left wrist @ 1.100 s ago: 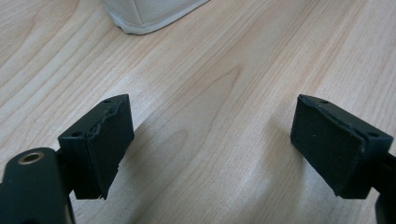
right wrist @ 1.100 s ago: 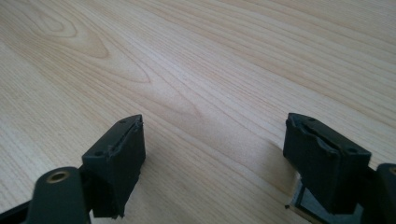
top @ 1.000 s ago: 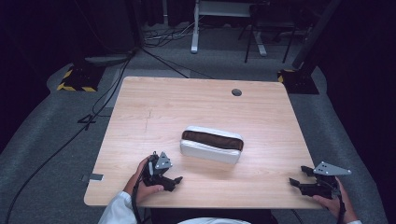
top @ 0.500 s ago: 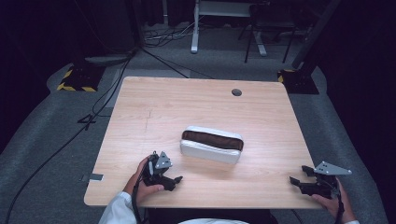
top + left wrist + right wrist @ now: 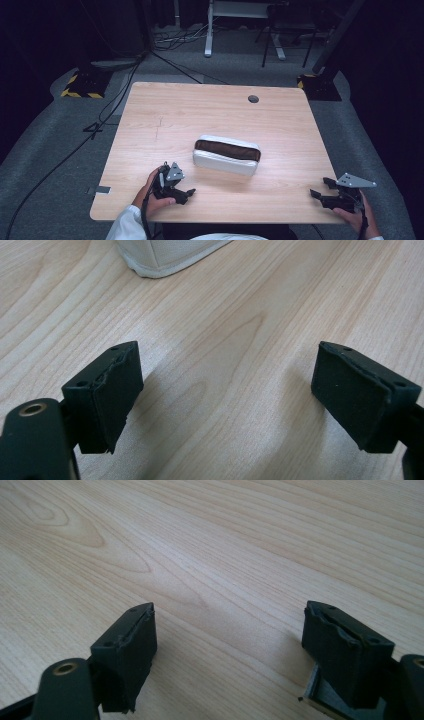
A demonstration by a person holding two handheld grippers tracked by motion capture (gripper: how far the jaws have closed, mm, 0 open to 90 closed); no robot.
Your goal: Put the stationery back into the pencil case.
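Nothing begun as I judge it: the white pouch point(image 5: 227, 155) lies untouched mid-table point(image 5: 200, 110); my left hand-held gripper point(image 5: 175, 186) and right hand-held gripper point(image 5: 324, 189) rest wide, empty.

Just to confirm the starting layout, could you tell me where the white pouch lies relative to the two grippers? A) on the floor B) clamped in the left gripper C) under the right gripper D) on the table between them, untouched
D: the white pouch lies mid-table, apart from the open left gripper and right gripper.
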